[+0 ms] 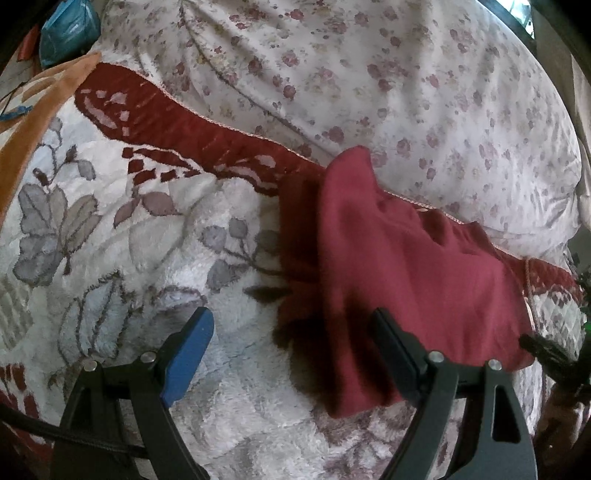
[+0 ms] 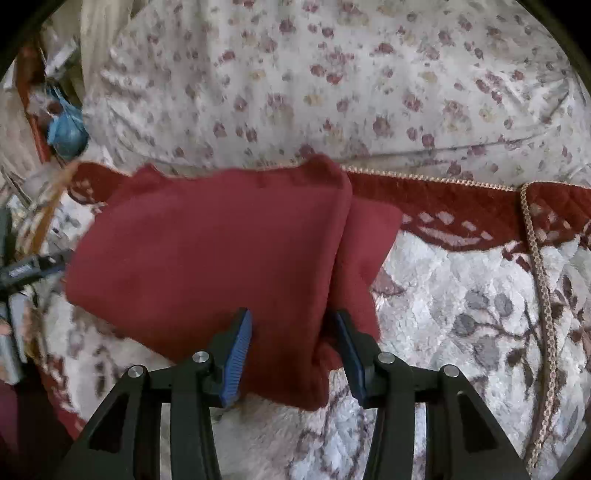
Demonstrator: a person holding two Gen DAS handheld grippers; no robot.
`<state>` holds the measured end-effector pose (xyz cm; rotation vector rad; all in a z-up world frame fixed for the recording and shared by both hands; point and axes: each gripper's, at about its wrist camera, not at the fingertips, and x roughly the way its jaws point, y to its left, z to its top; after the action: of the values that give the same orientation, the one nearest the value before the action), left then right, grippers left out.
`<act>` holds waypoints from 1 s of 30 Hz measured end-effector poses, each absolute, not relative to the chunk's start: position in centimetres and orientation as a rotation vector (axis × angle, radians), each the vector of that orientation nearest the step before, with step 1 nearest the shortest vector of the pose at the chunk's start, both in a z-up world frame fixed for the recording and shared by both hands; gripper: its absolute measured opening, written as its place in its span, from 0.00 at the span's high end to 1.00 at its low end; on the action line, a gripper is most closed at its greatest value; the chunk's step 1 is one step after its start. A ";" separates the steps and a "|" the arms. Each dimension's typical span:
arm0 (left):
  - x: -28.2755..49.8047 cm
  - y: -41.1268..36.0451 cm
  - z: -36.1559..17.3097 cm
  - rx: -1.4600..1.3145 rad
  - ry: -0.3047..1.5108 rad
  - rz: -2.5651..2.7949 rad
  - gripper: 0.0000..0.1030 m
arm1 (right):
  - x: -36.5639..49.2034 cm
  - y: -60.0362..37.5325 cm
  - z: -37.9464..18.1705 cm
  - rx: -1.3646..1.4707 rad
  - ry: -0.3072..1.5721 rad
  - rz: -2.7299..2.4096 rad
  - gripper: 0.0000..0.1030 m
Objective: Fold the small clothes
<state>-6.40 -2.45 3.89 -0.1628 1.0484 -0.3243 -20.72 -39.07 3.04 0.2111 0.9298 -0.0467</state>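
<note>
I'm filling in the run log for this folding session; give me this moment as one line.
stage: mid-fold | red garment: doubled over on fleece blanket | left hand-held gripper: open, empty | right hand-held gripper: open, straddling garment edge

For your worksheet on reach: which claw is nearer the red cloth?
Right. The right claw is open around the red cloth's near edge; the left claw is open at its left edge, mostly over the blanket.

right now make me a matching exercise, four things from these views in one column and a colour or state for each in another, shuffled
Things:
1. garment
2. left tongs
3. blanket
4. bag

Colour or state:
A. blue, at the far left edge
B. dark red, folded over itself
C. open, the garment's edge between the jaws
D. white and fluffy with grey leaves and a red border

Pairs: 1-B, 2-C, 3-D, 4-A
</note>
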 end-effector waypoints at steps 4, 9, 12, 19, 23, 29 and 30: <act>-6.6 -1.9 4.2 -0.176 1.047 -0.330 0.17 | -21.0 -39.5 3.2 0.259 0.915 -0.017 0.94; -7.4 -2.2 4.6 -0.156 1.065 -0.428 0.17 | -24.3 -40.1 4.0 0.239 0.891 -0.023 0.94; -8.3 -3.6 4.3 -0.052 1.087 -0.502 0.17 | -24.4 -40.0 2.2 0.253 0.925 -0.032 0.94; -9.5 -4.7 4.1 0.067 1.088 -0.574 0.39 | -24.6 -40.3 2.4 0.282 0.912 -0.006 0.92; -8.9 -4.2 3.5 0.041 1.131 -0.574 0.60 | -24.6 -40.0 2.2 0.287 0.906 -0.006 0.91; -8.7 -3.9 3.1 0.006 1.140 -0.599 0.60 | -24.5 -40.4 2.1 0.334 0.908 0.004 0.87; -8.5 -4.0 3.0 -0.003 1.140 -0.598 0.59 | -24.4 -40.6 2.0 0.361 0.905 0.010 0.84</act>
<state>-8.54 -4.03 2.98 -0.0035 1.1398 -0.5983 -24.44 -40.57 2.00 0.3606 0.9052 0.0098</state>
